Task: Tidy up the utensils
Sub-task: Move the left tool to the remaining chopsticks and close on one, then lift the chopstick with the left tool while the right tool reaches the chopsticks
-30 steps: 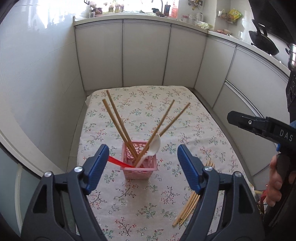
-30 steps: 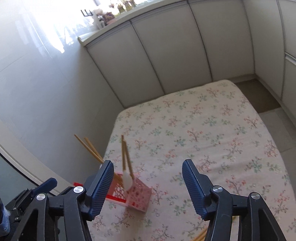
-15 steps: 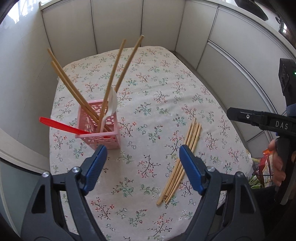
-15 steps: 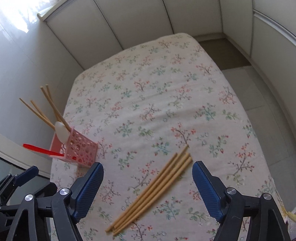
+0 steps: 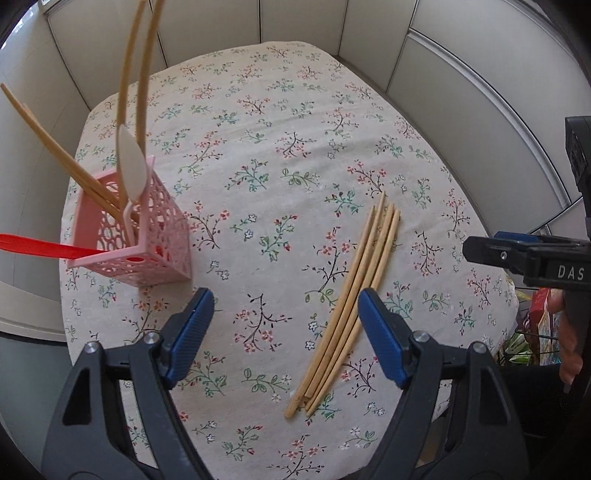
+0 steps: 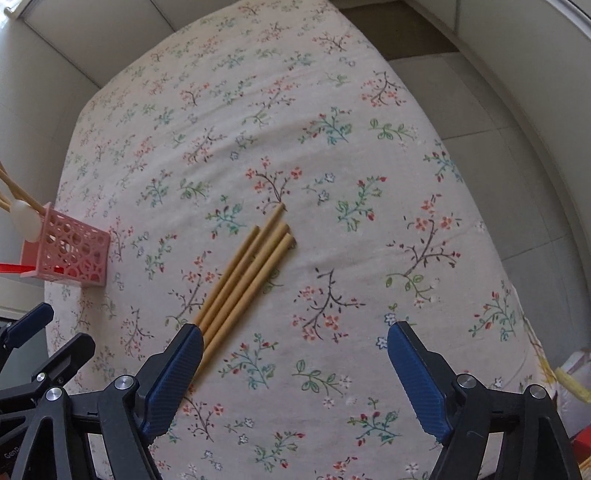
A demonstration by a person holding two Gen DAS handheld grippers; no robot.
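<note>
Left gripper [image 5: 284, 325]: jaws spread wide, nothing held, poised above the floral tablecloth [image 5: 280, 122]. Right gripper [image 6: 295, 373]: likewise spread and empty. Loose chopsticks [image 5: 351, 295] are laid flat in a bundle on the cloth, near the front edge. Pink basket [image 5: 147, 236] is set well apart at the cloth's left side, with chopsticks, a white spoon [image 5: 131, 166] and a red utensil [image 5: 40, 245] stood in it. White cabinet panels [image 5: 207, 29] are seen around the table. Floor tiles [image 6: 480, 110] are shown only in the right view.

Pink basket [image 5: 147, 236], floral tablecloth [image 5: 295, 129]
</note>
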